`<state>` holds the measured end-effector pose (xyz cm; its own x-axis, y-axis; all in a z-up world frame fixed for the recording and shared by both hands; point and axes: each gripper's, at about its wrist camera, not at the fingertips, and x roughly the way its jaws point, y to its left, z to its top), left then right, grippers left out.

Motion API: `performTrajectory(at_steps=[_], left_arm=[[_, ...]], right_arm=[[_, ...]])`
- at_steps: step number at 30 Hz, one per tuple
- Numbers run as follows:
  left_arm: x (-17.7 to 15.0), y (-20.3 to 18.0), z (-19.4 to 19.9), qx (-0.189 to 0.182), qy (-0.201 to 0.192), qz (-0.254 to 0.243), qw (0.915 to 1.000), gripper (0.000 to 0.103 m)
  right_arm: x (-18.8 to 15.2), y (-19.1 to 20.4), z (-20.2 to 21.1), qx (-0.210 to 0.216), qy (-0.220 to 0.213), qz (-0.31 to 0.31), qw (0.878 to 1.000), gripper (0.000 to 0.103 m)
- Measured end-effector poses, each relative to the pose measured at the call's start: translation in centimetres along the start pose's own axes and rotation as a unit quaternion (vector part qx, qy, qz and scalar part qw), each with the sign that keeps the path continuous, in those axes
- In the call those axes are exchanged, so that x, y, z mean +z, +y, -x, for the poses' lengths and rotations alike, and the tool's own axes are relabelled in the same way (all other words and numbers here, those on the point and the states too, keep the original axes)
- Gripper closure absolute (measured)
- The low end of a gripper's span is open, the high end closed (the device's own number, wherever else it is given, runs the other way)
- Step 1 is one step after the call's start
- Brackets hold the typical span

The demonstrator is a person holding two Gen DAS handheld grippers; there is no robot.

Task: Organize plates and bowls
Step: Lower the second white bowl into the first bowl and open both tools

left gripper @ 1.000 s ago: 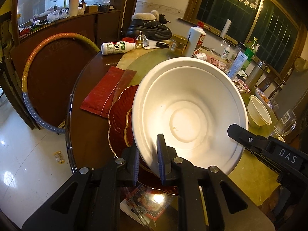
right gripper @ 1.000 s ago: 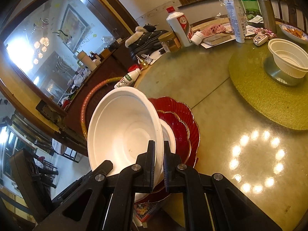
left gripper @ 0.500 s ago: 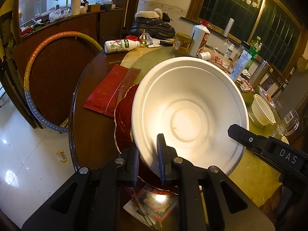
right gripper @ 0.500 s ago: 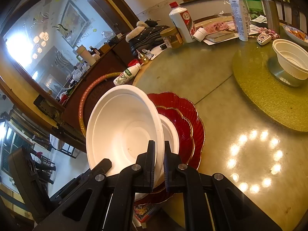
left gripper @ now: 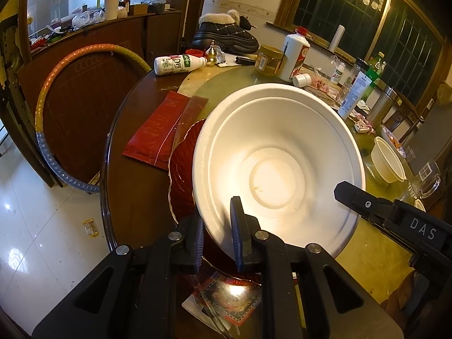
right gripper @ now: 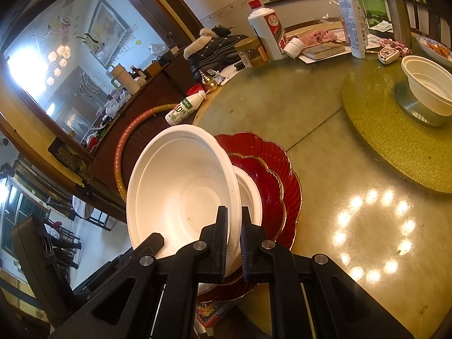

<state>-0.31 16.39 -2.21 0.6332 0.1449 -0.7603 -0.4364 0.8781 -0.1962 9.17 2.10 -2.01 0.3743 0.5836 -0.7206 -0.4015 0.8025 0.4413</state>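
Both the left hand-held gripper (left gripper: 217, 234) and the right hand-held gripper (right gripper: 234, 240) were clamped on the rim of the white bowl (left gripper: 278, 166), tilted above the stacked red plates (right gripper: 271, 186) on the counter (right gripper: 325, 155), so lowering it level and centred looked wisest.

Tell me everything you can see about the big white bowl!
The big white bowl is round, deep and matte, maybe foam or paper pulp, with a stepped rim and a flat circle at its bottom. It looks empty apart from tiny specks. It is tilted above the red plates. The left hand-held gripper and right hand-held gripper each pinch its rim, one finger inside, one outside.
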Motion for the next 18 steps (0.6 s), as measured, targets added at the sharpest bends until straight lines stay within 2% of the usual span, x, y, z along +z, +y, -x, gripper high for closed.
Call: performTrajectory(at_steps=[18], left_arm=[[-0.2,-0.14,-0.5,0.006,0.007,-0.001,1.0,0.088]], right_arm=[[-0.14,-0.12,-0.44,0.003,0.006,-0.001,1.0,0.092]])
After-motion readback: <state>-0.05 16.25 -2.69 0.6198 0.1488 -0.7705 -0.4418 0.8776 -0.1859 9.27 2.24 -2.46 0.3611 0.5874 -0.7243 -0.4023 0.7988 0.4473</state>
